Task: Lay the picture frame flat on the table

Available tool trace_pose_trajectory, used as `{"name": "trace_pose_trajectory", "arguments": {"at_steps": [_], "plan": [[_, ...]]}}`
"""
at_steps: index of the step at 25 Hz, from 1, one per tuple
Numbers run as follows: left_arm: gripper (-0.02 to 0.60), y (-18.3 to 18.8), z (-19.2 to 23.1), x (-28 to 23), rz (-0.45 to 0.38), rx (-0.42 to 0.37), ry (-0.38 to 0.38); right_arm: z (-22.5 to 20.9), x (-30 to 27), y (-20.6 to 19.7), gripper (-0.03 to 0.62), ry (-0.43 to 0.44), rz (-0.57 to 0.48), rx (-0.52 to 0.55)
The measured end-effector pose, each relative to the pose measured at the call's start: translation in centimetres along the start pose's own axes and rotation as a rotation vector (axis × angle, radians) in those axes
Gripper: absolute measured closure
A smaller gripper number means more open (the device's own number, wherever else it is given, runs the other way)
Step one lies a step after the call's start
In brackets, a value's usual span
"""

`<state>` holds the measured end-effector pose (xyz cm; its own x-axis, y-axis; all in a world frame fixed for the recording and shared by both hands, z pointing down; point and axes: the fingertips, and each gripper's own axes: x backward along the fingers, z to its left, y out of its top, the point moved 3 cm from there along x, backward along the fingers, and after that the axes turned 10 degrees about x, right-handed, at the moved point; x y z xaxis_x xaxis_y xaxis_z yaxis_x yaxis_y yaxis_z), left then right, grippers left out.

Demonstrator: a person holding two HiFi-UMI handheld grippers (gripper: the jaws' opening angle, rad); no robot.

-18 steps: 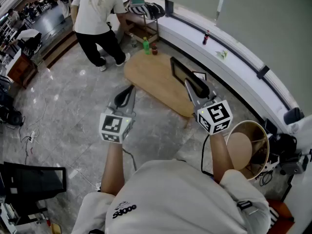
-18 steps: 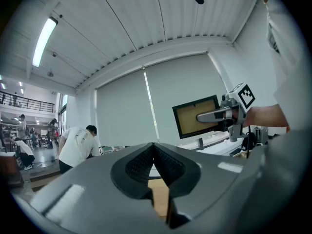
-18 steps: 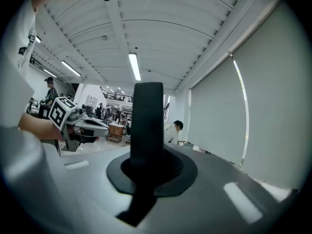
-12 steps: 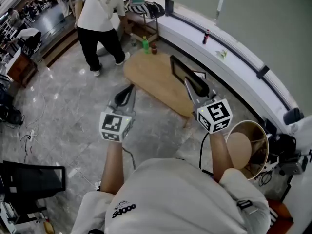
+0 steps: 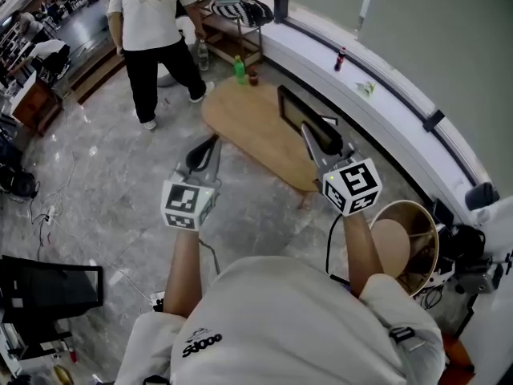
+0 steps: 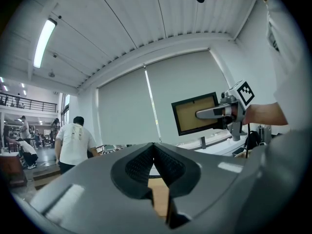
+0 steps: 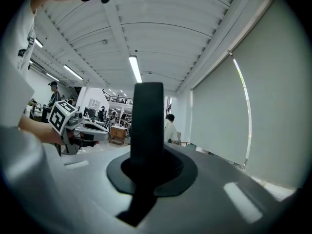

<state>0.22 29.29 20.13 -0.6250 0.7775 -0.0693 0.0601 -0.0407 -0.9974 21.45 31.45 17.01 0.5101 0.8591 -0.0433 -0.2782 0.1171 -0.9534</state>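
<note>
Two hand-held grippers point level and away from the wearer in the head view, above a grey stone floor (image 5: 96, 175). At eleven o'clock, well beyond them, a person in a white shirt (image 5: 148, 10) stands with their back turned. The left gripper (image 5: 207, 147) sits just left of centre; its own view shows its jaws (image 6: 153, 147) pressed together at the tips with nothing between them. Beyond it, at twelve o'clock, lies an oval wooden table (image 5: 248, 131), with a green bottle (image 5: 239, 70) and a small dark jar (image 5: 253, 78) at its far end. The picture frame (image 5: 293, 109), black-edged, stands upright on edge over the right side of the table, at one o'clock; whether its lower edge touches the wood cannot be told. The right gripper (image 5: 314, 135) is clamped on the frame's near edge, and in its own view the frame's dark edge (image 7: 148, 121) rises straight up from between the closed jaws. At four o'clock, beside the right forearm, stands a round wooden tub (image 5: 405, 243).
</note>
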Motion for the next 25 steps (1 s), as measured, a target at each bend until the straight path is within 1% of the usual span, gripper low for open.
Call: {"name": "trace_pose_trajectory", "arguments": {"at_steps": [6, 10, 13, 16, 20, 25], "plan": [[0.573, -0.8, -1.9, -0.3, 0.021, 0.003, 0.036, -1.1, 1.0, -1.3, 0.580, 0.037, -0.003, -0.014], [0.572, -1.4, -2.6, -0.3, 0.027, 0.021, 0.057, -1.3, 1.2, -1.9, 0.580, 0.068, 0.003, -0.007], [0.572, -2.3, -2.6, -0.8, 0.047, 0.048, 0.060, -1.7, 1.1, -2.4, 0.580, 0.076, 0.005, -0.008], [0.572, -2.7, -2.3, -1.7, 0.042, 0.061, 0.064, -2.6, 0.7, -2.8, 0.580, 0.072, 0.011, -0.011], [0.572, -2.7, -1.4, -3.0, 0.044, 0.040, 0.070, -3.3, -0.6, -3.5, 0.580, 0.070, 0.021, -0.020], [0.572, -3.1, 1.3, -5.4, 0.051, 0.026, 0.061, -3.9, -3.5, -3.9, 0.580, 0.067, 0.026, -0.012]]}}
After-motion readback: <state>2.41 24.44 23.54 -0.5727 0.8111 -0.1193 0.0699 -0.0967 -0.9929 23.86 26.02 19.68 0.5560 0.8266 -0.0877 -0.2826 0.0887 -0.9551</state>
